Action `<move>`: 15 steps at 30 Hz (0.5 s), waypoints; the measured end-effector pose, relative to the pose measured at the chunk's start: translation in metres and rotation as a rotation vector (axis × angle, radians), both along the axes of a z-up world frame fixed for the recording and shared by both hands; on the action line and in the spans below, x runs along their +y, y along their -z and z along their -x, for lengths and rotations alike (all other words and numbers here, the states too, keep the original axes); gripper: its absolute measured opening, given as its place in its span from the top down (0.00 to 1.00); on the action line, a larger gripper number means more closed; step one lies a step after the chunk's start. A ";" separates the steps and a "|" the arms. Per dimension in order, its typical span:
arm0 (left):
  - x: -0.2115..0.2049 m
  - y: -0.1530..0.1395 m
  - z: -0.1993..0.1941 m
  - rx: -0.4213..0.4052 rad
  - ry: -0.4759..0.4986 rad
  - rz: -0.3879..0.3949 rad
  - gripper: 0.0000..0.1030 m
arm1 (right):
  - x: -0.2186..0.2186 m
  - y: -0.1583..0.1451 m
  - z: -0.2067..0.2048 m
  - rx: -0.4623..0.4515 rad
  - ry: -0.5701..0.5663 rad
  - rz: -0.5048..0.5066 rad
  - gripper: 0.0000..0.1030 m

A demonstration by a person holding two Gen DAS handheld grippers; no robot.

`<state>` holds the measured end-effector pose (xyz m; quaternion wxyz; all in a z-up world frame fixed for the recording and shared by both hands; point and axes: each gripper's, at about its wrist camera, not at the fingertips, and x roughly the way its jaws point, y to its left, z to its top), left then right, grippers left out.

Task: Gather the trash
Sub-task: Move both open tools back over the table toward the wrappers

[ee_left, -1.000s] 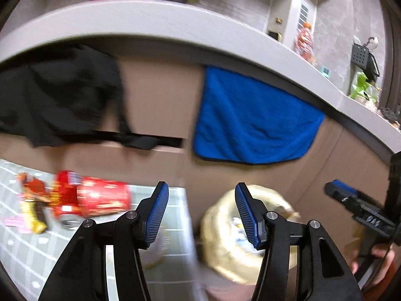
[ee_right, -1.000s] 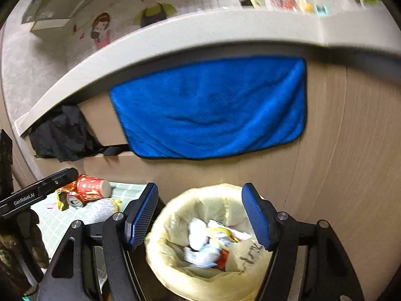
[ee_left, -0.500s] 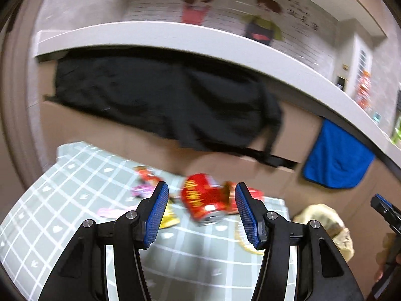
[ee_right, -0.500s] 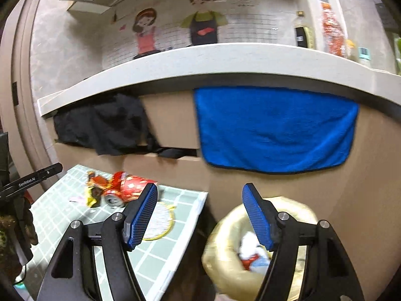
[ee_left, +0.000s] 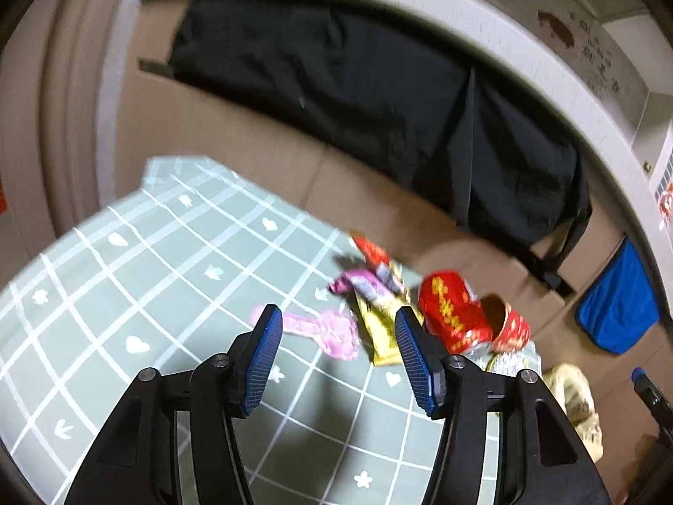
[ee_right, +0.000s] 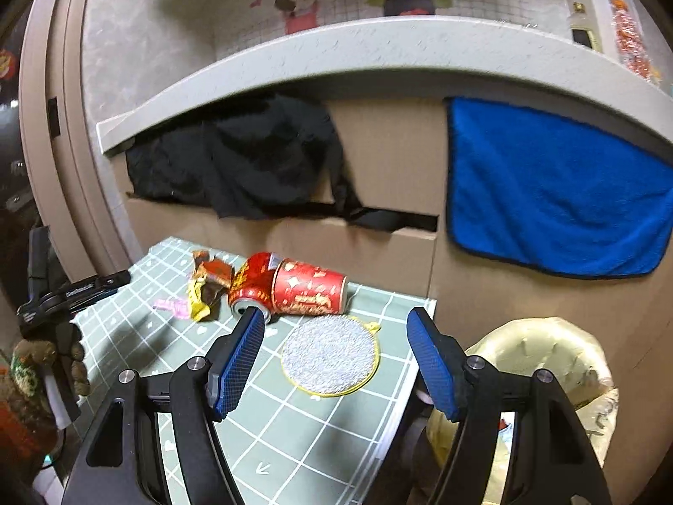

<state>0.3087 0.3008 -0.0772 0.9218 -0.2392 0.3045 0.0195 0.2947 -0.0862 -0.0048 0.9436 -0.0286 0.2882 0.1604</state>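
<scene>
Trash lies on a green checked tablecloth (ee_left: 126,294): a pink wrapper (ee_left: 324,330), a yellow wrapper (ee_left: 378,328), a red wrapper (ee_left: 372,252), a crushed red can (ee_left: 454,315) and a red paper cup (ee_right: 309,292) on its side. My left gripper (ee_left: 336,328) hovers just short of the pink and yellow wrappers; its jaws are opening with nothing between them. My right gripper (ee_right: 336,328) stands open and empty over a round grey mat (ee_right: 330,355), near the can (ee_right: 250,286). A bin lined with a yellowish bag (ee_right: 547,357) sits right of the table.
A black cloth (ee_right: 244,164) and a blue towel (ee_right: 555,193) hang over a cardboard wall behind the table, under a grey counter (ee_right: 378,54). The table's right edge (ee_right: 416,336) drops off beside the bin. A gloved hand (ee_right: 50,362) holds the left gripper at far left.
Both grippers swung left, away from the bin and over the table. The left one now faces the wrappers and can; the right one faces the mat and cup. Both remain empty.
</scene>
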 end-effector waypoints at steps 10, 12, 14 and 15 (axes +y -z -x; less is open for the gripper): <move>-0.041 0.026 -0.064 0.099 0.318 -0.245 0.42 | -0.006 0.030 -0.012 0.085 -0.020 0.006 0.34; -0.040 0.028 -0.075 0.114 0.373 -0.307 0.42 | -0.010 0.033 -0.013 0.092 -0.019 0.009 0.34; -0.040 0.029 -0.084 0.131 0.413 -0.367 0.42 | -0.015 0.037 -0.015 0.101 -0.010 0.002 0.34; -0.038 0.031 -0.088 0.140 0.431 -0.370 0.42 | -0.018 0.039 -0.016 0.109 -0.006 -0.007 0.34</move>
